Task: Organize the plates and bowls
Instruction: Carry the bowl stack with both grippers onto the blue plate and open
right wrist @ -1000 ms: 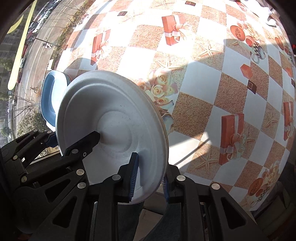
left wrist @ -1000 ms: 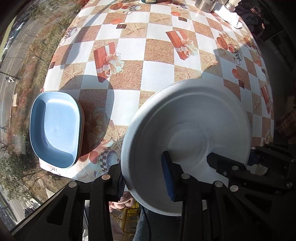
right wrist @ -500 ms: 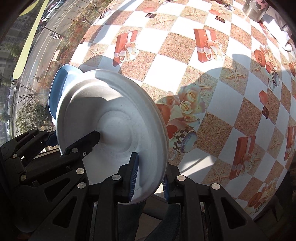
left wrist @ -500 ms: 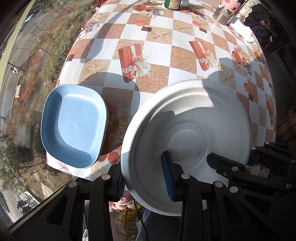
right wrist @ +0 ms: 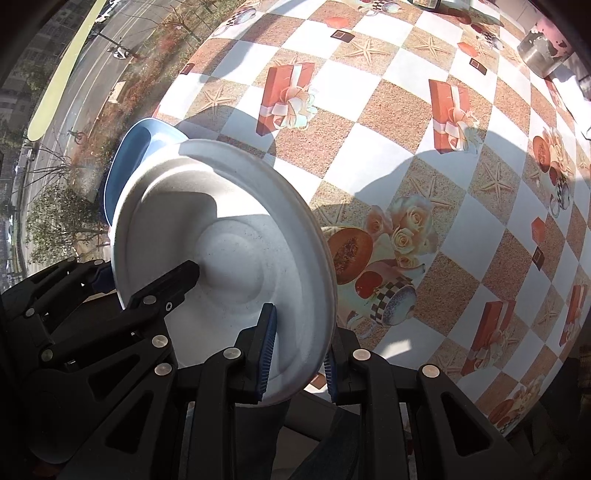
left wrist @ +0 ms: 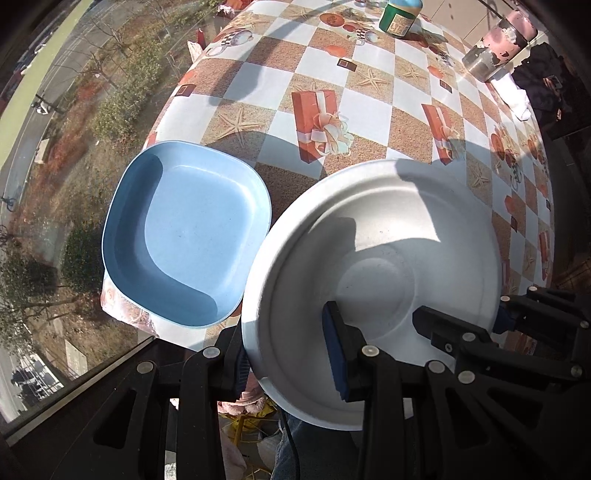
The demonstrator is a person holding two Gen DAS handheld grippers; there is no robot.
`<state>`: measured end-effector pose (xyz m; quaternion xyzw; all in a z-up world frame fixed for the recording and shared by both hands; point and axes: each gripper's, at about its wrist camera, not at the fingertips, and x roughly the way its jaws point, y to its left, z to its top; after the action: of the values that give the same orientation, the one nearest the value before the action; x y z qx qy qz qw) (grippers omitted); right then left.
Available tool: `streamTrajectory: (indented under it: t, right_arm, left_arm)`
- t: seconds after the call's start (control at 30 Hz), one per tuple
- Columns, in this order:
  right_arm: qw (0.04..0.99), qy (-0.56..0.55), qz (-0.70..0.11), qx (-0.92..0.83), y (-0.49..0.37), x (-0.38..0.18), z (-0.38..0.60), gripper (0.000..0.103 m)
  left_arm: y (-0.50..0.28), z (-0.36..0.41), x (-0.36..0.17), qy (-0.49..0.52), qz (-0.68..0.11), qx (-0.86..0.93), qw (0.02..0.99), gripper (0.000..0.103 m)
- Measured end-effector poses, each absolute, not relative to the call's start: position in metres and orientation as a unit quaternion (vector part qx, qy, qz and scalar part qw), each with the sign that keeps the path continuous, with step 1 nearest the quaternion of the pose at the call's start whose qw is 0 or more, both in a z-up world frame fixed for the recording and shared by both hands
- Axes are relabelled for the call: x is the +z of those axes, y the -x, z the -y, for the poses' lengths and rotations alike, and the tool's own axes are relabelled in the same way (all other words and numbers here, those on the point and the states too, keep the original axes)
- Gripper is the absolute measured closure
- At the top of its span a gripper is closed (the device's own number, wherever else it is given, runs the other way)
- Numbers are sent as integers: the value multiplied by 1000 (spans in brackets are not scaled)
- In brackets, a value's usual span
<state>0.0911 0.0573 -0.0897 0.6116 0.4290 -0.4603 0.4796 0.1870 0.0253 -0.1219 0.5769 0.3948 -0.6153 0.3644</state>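
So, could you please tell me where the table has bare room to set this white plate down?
Bare cloth runs across the table's middle, from the blue square plate out to the far clutter. Also free: the stretch right of the white plate, seen from the right wrist. Crowded: the far edge, with a green jar and a pink-and-metal container.

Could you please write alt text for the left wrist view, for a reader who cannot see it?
Two black grippers hold a round white plate by its rim above a checkered tablecloth: the left gripper near the bottom, the right gripper at the right edge. A square blue plate lies at the table's corner beside it.
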Motion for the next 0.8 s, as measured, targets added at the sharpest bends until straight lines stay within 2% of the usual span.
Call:
streamTrajectory:
  t: [0.8]
  right_arm:
    - [522, -617, -434, -399, -187, -139, 29, 78]
  left_arm:
    - [-290, 47, -147, -538, -440, -546, 467, 66]
